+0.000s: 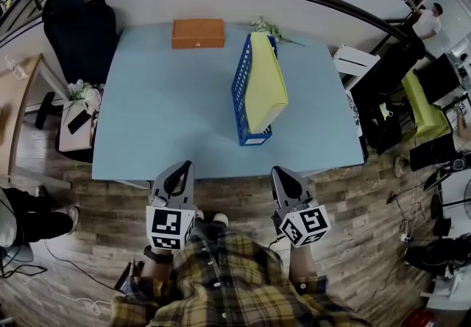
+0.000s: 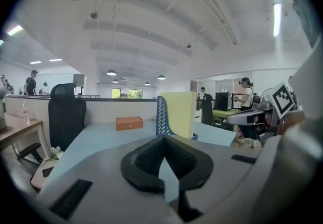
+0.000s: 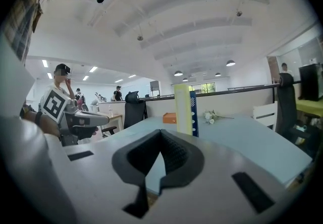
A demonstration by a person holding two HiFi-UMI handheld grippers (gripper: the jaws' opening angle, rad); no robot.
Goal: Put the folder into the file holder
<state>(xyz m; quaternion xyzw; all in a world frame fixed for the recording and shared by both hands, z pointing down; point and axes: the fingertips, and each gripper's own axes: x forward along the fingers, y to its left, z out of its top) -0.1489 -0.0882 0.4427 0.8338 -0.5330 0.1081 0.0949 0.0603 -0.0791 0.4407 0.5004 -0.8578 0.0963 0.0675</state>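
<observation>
Yellow card folder [image 1: 265,86] stands inside the blue perforated plastic file holder [image 1: 241,90], leaning toward the holder's right side; judged from this, the placing is done and nothing appears left. Left gripper [image 1: 182,167] and right gripper [image 1: 284,171] both hang well short of the holder, on its near side, off the edge of the light-blue table [image 1: 162,112] bearing it. Each claw is pressed together with nothing between. The folder's foot is hidden inside the holder, so full seating cannot be confirmed. The holder's right wall is covered by the folder.
</observation>
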